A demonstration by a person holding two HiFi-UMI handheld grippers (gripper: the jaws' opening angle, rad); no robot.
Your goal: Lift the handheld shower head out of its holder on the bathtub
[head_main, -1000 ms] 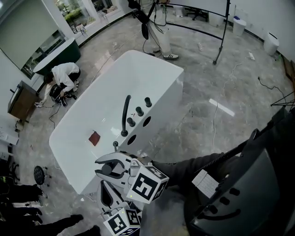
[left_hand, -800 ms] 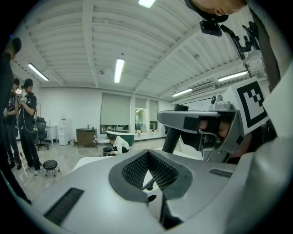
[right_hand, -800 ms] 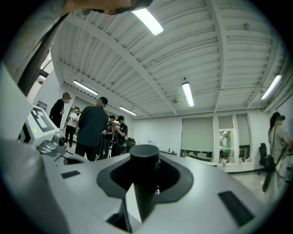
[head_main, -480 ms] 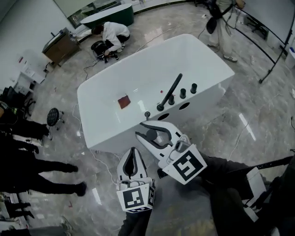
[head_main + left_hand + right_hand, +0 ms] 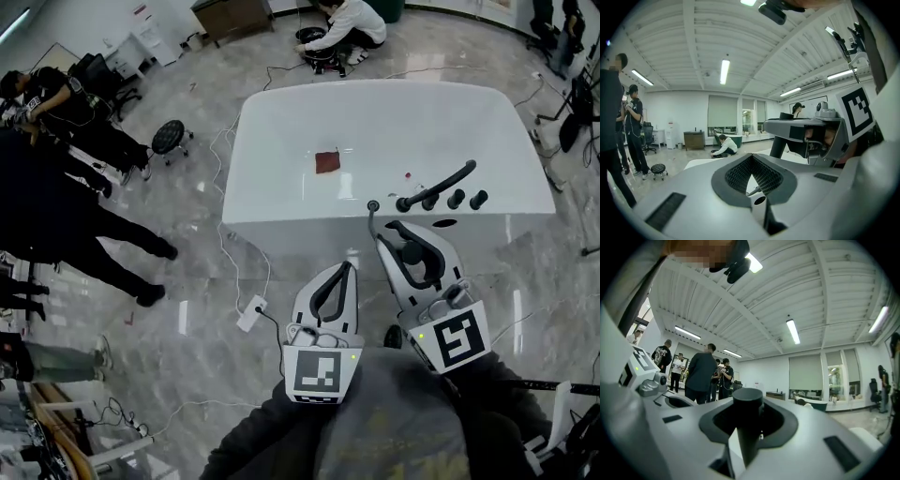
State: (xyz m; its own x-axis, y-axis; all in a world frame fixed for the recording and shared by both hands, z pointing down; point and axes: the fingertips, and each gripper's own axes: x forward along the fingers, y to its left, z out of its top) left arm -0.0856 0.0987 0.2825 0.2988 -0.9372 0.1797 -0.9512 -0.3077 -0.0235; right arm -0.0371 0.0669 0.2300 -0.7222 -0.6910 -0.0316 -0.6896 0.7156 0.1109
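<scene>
As the view turned, the bathtub (image 5: 291, 239) swung crosswise ahead.

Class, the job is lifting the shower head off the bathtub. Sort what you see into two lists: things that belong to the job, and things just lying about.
Belongs to the job: black shower head, held in the right gripper; bathtub.

Just lying about: red square in the tub; tap; knobs; stool; left gripper, shut and empty.

White oblong bathtub (image 5: 281, 141): glossy, smooth. Grey veined stone-look floor (image 5: 202, 291): polished, refl. lights. Black cylindrical shower head handle (image 5: 747, 420): matt. L gripper (image 5: 349, 267) & R gripper (image 5: 389, 232) shells: smooth pale-grey plastic. L pads (image 5: 761, 176): black, fine-gridded.
</scene>
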